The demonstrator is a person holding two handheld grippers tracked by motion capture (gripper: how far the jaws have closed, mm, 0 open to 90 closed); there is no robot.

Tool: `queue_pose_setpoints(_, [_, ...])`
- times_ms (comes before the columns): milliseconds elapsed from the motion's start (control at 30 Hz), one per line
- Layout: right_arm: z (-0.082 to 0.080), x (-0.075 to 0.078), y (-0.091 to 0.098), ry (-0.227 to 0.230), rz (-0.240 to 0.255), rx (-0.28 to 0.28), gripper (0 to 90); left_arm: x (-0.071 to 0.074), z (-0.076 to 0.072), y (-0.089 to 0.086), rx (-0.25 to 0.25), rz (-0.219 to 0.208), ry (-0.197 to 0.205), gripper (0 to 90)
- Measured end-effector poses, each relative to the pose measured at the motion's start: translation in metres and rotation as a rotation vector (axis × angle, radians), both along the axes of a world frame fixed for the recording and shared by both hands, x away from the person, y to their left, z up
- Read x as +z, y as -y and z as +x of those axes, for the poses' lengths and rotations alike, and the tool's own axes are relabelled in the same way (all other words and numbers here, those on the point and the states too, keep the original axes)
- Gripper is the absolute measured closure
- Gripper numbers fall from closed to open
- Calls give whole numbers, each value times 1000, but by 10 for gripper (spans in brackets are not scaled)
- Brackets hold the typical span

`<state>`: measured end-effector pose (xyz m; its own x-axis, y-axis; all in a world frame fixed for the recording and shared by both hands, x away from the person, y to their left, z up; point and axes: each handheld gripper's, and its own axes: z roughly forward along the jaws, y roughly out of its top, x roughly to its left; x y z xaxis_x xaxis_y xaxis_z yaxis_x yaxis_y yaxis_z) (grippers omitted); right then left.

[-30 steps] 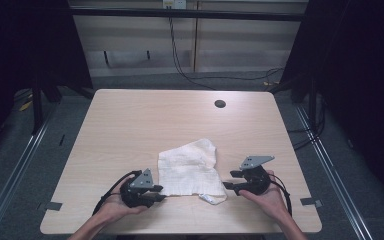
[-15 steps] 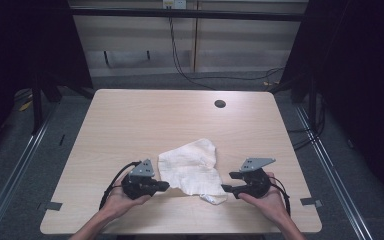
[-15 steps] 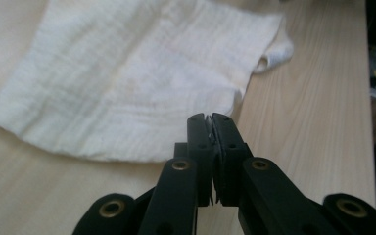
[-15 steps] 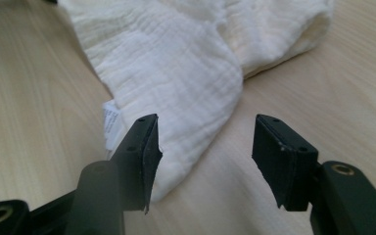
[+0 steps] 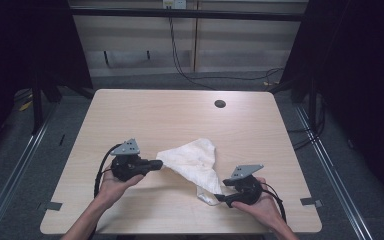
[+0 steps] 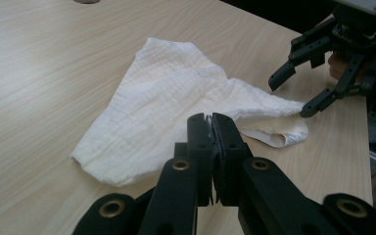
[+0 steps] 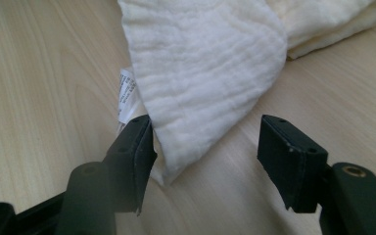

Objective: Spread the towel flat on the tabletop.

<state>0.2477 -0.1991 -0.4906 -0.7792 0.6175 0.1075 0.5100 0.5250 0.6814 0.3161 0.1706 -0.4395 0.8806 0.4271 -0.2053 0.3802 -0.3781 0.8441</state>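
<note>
Currently the table is bearing the white cloth, now pulled into a triangle between the two grippers, where one second ago it was lying as a flatter, squarer sheet. The left gripper, its jaws pressed together, is pinching the cloth's left corner and has risen and moved toward the cloth. The right gripper is standing spread, its jaws having just been opening, with the cloth's near corner lying loose between them. A small label under that corner is partly covered, its print unreadable.
</note>
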Motion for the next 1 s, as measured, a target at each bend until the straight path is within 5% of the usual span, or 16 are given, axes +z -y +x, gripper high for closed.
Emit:
queue_pose_setpoints(200, [-1,-4,-10,8,-31,13,394,7,3,-8,29,-36,13,878])
queue_pose_setpoints(333, [1,-6,-8,21,-49,-27,443,6,4,-18,59,-39,10,879])
queue_pose_setpoints(600, [10,0,7,89,-105,-118,728,-1,-1,-27,54,-13,-6,880])
queue_pose_setpoints(633, [13,5,13,109,-97,-140,826,-3,-3,-25,46,-6,-10,880])
queue_pose_setpoints(700, [15,10,19,112,-60,-163,877,-2,-3,-25,43,-13,-9,880])
queue_pose_setpoints(1000, [20,44,39,151,113,-171,893,9,-6,-24,37,-47,7,880])
